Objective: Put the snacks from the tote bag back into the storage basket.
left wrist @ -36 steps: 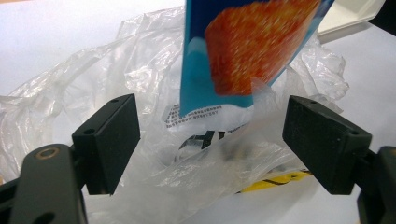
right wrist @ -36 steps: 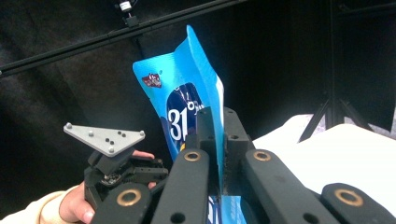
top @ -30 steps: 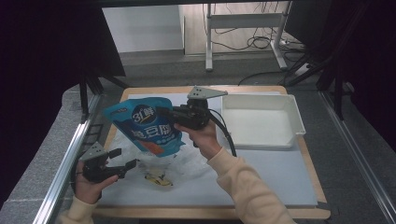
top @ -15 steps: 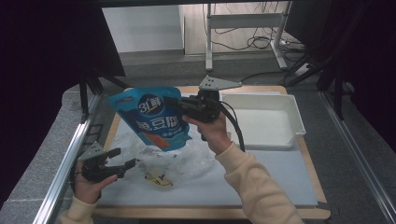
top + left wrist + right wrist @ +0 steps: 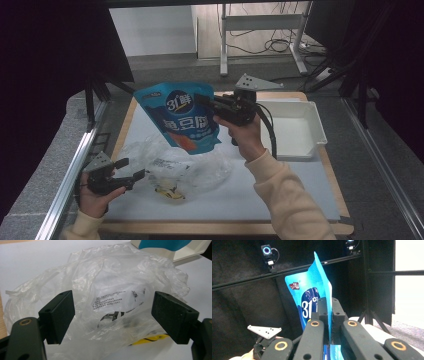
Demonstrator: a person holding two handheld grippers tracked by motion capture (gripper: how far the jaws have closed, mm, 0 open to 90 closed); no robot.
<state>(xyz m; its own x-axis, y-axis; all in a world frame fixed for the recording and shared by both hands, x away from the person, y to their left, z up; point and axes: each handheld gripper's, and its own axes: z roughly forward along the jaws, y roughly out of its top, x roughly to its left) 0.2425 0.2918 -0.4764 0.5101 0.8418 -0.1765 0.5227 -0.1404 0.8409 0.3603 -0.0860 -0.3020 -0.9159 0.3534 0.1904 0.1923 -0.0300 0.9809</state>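
Observation:
A blue snack pouch (image 5: 181, 116) with white and orange print hangs in the air above the mat, pinched at its right edge by my right gripper (image 5: 202, 100). In the right gripper view the jaws are pressed together on the pouch (image 5: 312, 295). A crumpled clear plastic bag (image 5: 175, 164) with printed text lies on the white mat, with something yellow (image 5: 169, 192) under its near edge. My left gripper (image 5: 131, 170) rests low at the mat's left, jaws wide apart. In the left gripper view the plastic bag (image 5: 112, 297) bulges between the open pads without being squeezed.
A white shallow tray (image 5: 315, 125) stands at the mat's right rear. The wooden table edge (image 5: 225, 227) frames the pale mat (image 5: 280, 200). Metal rails run along both sides, with dark curtains behind and a desk frame farther back.
My right gripper has lifted the blue pouch up and to the right, away from the plastic bag. The left gripper has stayed put.

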